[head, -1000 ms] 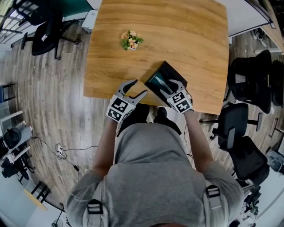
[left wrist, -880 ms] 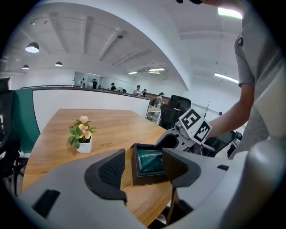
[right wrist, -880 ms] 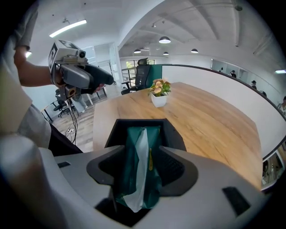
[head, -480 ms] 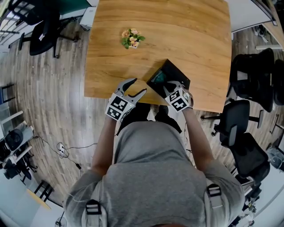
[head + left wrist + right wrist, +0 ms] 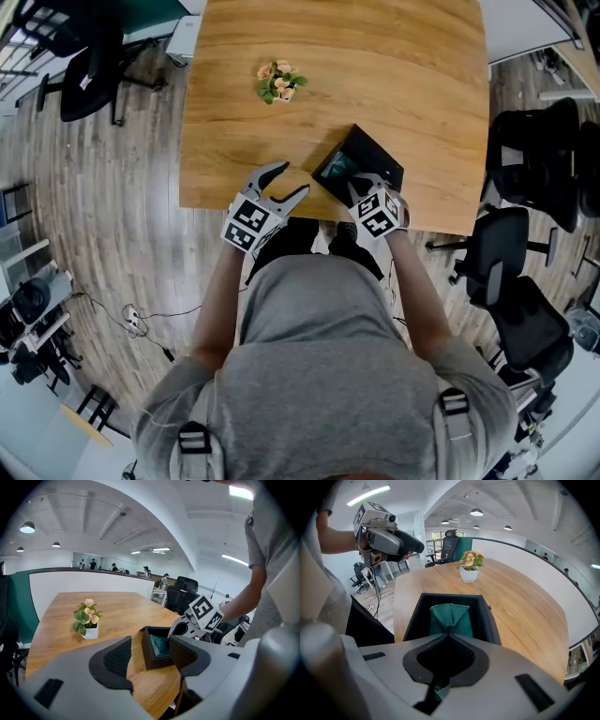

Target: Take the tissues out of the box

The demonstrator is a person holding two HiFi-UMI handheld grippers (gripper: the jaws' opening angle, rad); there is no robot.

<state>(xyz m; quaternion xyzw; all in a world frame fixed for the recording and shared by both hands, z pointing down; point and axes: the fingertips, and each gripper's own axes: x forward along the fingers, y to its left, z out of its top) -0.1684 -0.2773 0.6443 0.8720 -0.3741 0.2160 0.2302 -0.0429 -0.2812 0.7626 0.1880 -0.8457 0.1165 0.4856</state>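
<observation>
Closed now, not wide like before: the right gripper (image 5: pixel 449 633) pinches the tissue (image 5: pixel 449 613).
The left gripper (image 5: pixel 292 180) hangs open and empty beside the box (image 5: pixel 373 150) near the table (image 5: pixel 375 75) edge. The green tissue sits in the box, its top caught. Next, I think, comes a slow pull up.
</observation>
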